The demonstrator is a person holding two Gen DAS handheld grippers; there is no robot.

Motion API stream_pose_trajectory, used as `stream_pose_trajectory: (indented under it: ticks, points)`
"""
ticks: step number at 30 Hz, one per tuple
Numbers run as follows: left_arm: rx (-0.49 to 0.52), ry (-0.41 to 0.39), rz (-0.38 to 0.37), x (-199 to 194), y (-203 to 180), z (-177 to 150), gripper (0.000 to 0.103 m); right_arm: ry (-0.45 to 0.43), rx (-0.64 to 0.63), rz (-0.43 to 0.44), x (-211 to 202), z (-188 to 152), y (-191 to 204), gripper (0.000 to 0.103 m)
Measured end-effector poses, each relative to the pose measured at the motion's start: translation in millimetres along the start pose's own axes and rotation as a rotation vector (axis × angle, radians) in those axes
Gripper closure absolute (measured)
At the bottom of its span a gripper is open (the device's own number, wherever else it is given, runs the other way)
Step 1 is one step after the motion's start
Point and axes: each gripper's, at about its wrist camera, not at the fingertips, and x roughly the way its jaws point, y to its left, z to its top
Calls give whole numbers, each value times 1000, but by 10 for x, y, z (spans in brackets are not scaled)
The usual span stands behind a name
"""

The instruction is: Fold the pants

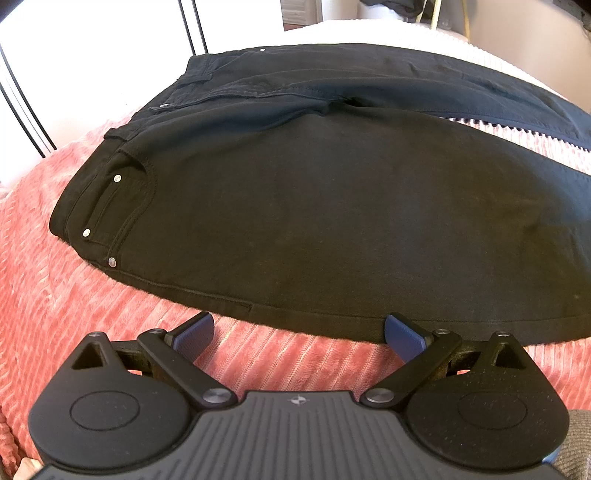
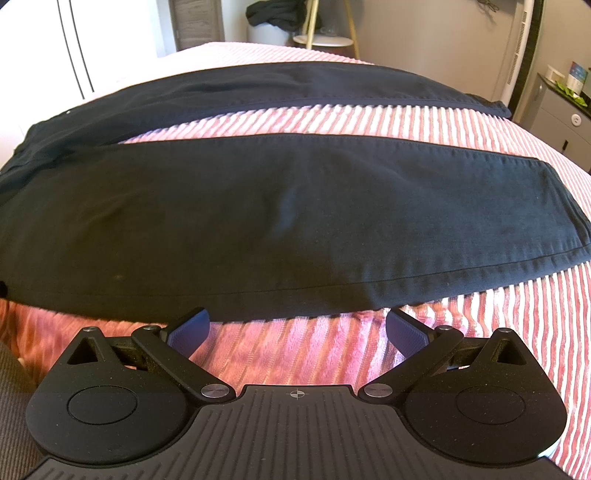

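Note:
Black pants (image 1: 295, 206) lie flat and spread out on a pink ribbed bedspread (image 1: 74, 302), waistband to the left, both legs running right with a gap between them. My left gripper (image 1: 299, 338) is open and empty, just in front of the near edge of the hip and thigh area. My right gripper (image 2: 297, 330) is open and empty, just in front of the near edge of the near leg (image 2: 295, 221). That leg's hem (image 2: 569, 221) lies to the right. The far leg (image 2: 295, 88) lies behind it.
The bedspread (image 2: 480, 350) covers the bed around the pants. Behind the bed stand a white wall with black cords (image 1: 22, 92), a small round table with gold legs (image 2: 325, 37), dark clothing (image 2: 273, 16) and a grey cabinet (image 2: 561, 110) at the right.

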Motion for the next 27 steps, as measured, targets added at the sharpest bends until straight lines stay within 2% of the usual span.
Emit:
stream_pose_trajectory:
  ticks: [27]
  points:
    - [-12,-2,-19,-43,44,-4,4,15,-2,-3,69,38,4,0]
